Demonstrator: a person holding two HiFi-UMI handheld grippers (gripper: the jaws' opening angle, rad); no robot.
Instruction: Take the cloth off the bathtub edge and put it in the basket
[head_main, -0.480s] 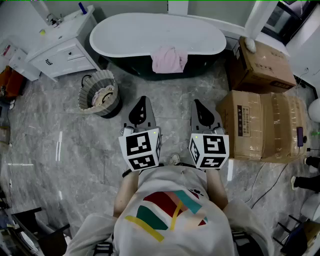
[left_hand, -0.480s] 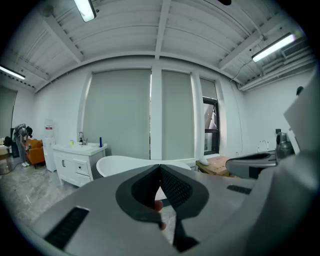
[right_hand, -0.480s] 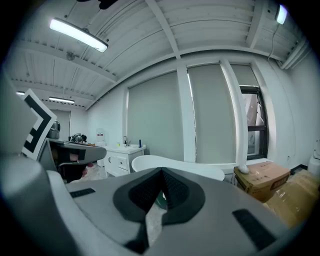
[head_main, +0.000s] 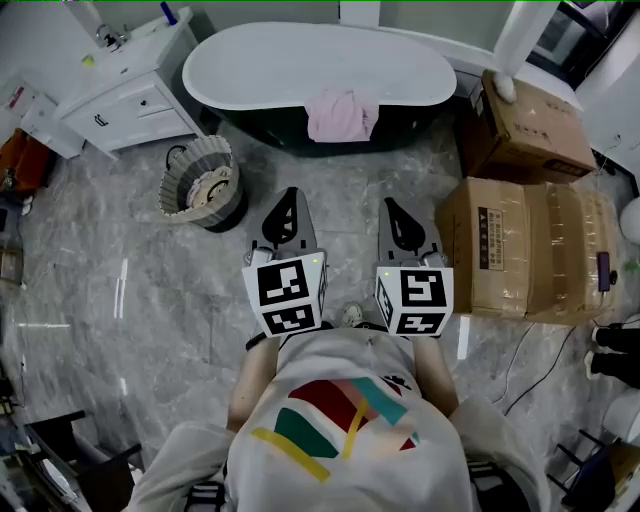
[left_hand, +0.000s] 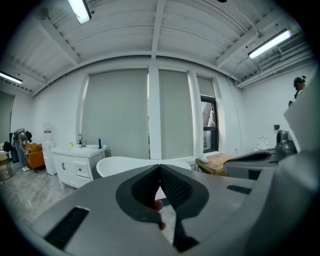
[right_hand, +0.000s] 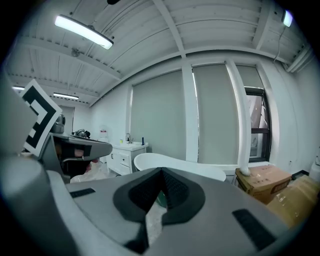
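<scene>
A pink cloth (head_main: 341, 115) hangs over the near edge of the white bathtub (head_main: 300, 65) at the top of the head view. A round woven basket (head_main: 199, 185) stands on the floor left of the tub's front. My left gripper (head_main: 290, 195) and right gripper (head_main: 390, 207) are held side by side in front of the person's chest, both shut and empty, well short of the cloth. In the left gripper view the jaws (left_hand: 160, 166) meet, with the bathtub (left_hand: 120, 165) beyond and a sliver of pink showing through the gap. The right gripper (right_hand: 161, 171) also faces the bathtub (right_hand: 180, 167).
A white vanity cabinet (head_main: 125, 85) with a sink stands left of the tub. Cardboard boxes (head_main: 525, 250) are stacked on the right, with another box (head_main: 525, 125) behind them. Grey marble floor (head_main: 120, 290) spreads around the person.
Both grippers and the view have shifted slightly; the grippers sit a little closer together. Nothing was grasped or released.
</scene>
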